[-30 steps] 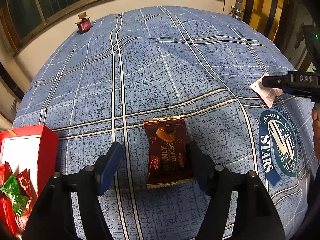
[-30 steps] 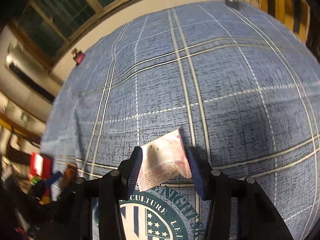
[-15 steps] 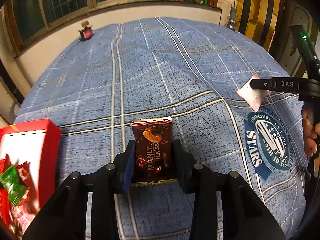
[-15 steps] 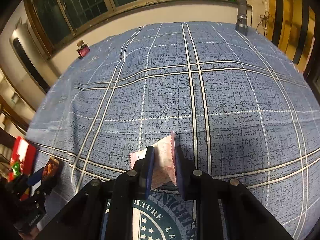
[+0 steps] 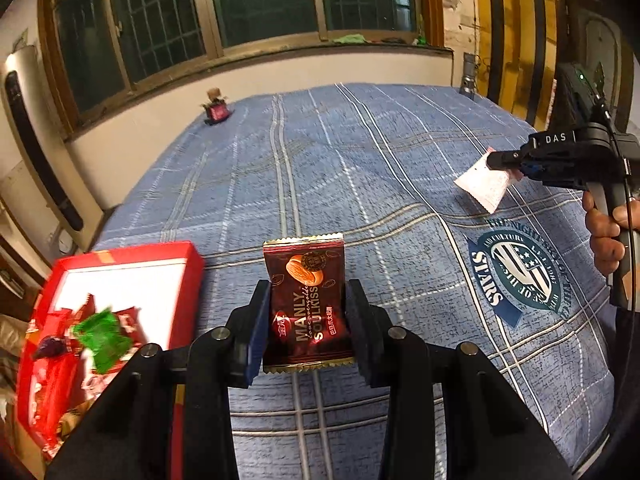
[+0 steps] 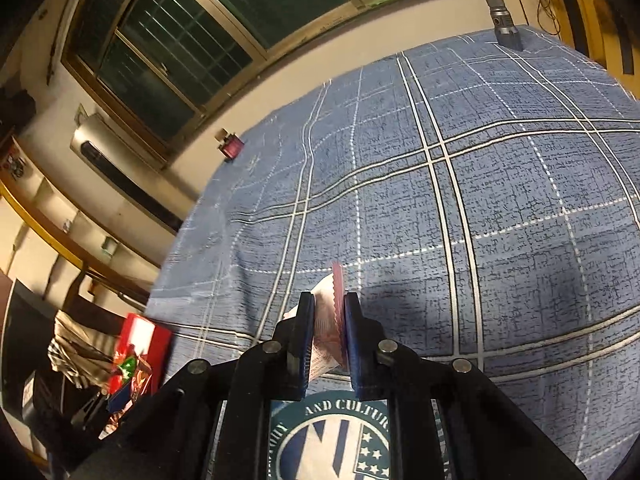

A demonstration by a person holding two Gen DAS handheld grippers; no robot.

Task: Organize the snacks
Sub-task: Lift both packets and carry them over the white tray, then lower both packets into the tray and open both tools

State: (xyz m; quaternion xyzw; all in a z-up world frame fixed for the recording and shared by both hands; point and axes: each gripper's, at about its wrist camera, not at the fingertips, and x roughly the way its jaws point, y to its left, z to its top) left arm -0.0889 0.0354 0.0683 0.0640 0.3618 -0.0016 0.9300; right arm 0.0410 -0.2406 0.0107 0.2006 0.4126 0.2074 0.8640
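A brown almond-chocolate packet (image 5: 308, 300) is held clamped by its side edges in the left gripper (image 5: 306, 320), lifted off the blue plaid bedspread (image 5: 360, 168), presumably for carrying to the red snack box (image 5: 120, 280) just to its left. A pink-and-white sachet (image 6: 330, 320) is pinched in the right gripper (image 6: 326, 336). Nothing is seen blocking the box; a small maroon object (image 5: 216, 110) and a torch (image 6: 502, 20) lie far off.
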